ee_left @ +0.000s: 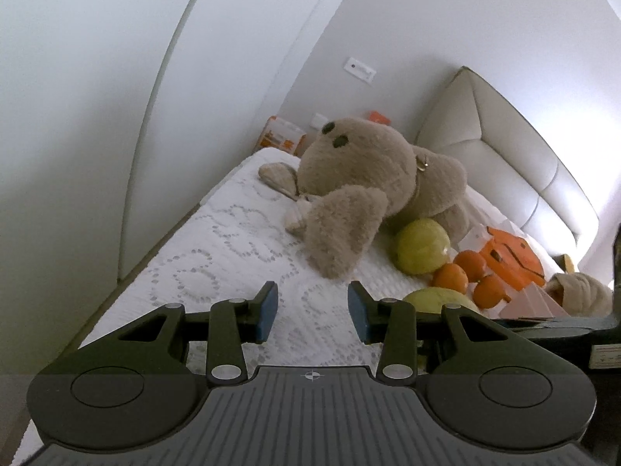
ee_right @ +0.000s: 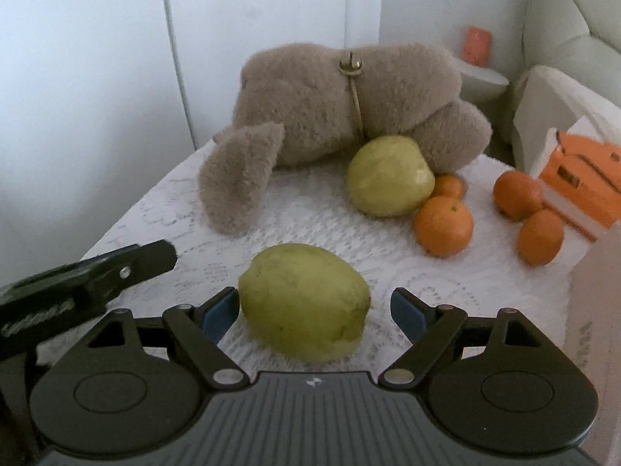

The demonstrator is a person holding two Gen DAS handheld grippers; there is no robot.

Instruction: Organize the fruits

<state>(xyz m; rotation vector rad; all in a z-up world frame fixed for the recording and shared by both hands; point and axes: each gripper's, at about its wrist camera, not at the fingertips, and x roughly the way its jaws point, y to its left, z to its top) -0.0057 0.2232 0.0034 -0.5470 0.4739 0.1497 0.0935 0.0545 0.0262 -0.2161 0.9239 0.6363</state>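
Note:
On the white bedspread [ee_right: 155,209], a yellow-green fruit [ee_right: 304,303] lies between the fingers of my right gripper [ee_right: 313,308]. The jaws stand wide, with the left pad close beside the fruit and a gap showing at the right pad. A second yellow-green fruit [ee_right: 390,176] [ee_left: 423,246] rests against a plush bear [ee_right: 341,105]. Several oranges [ee_right: 443,225] [ee_left: 450,277] lie to its right. My left gripper [ee_left: 313,310] is open over bare bedspread with nothing between its pads. One of its black fingers [ee_right: 155,258] shows at the left in the right wrist view.
An orange and white box [ee_right: 582,182] [ee_left: 508,260] lies behind the oranges. A pale pink carton [ee_right: 597,310] stands at the right edge. The padded headboard [ee_left: 504,147] and white walls close off the far side. The bed's left edge [ee_left: 155,248] drops away.

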